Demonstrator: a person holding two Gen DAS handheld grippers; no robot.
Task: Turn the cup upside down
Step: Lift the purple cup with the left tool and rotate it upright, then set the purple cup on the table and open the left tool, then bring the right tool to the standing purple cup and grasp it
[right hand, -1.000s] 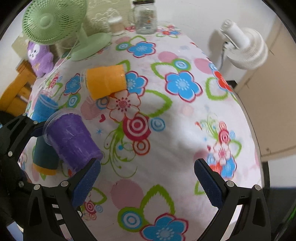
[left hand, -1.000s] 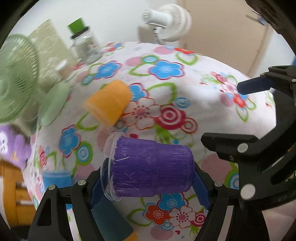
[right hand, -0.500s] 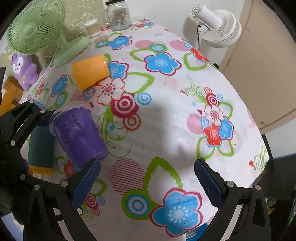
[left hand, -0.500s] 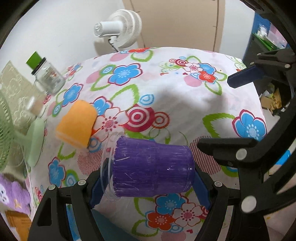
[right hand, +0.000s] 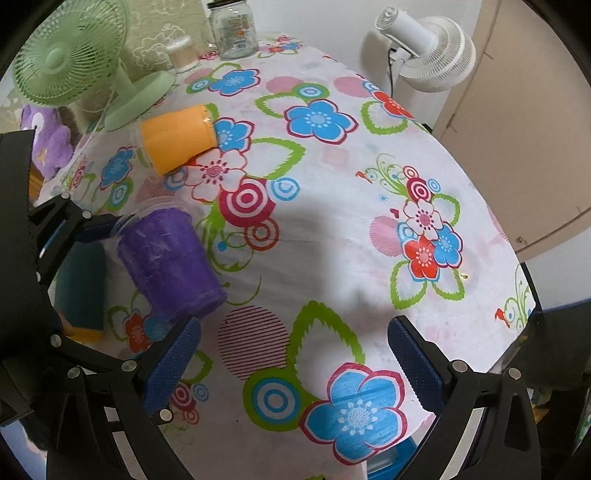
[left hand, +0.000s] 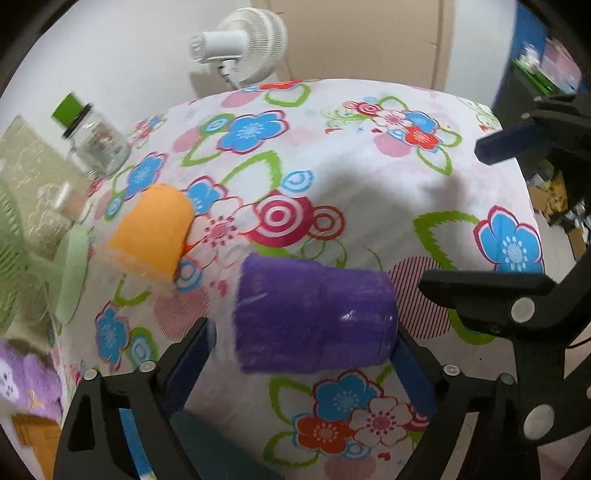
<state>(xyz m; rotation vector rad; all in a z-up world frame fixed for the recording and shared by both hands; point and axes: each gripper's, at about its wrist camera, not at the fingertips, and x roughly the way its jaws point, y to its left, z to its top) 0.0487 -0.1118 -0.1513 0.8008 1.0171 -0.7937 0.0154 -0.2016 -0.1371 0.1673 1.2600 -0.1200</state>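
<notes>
Where purple cup [left hand: 314, 314] tilts, orange cup [left hand: 153, 236] nearby

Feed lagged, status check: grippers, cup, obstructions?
Left gripper brackets purple cup, grip unclear. Right gripper open, empty. Cup on its side, not flipped. Orange cup lying nearby, apart.

Purple cup [left hand: 314, 314]: clear glossy plastic, scuffed, purple inside. Orange cup [right hand: 177, 138], upper left: same clear plastic shell. Tablecloth [right hand: 332, 221]: matt printed cloth, lightly creased. Right gripper [right hand: 295, 363]: matt black plastic frame, blue pads [right hand: 171, 363] with rough dotted texture, bright metal screws. Jar [right hand: 234, 31], top: glossy glass.
</notes>
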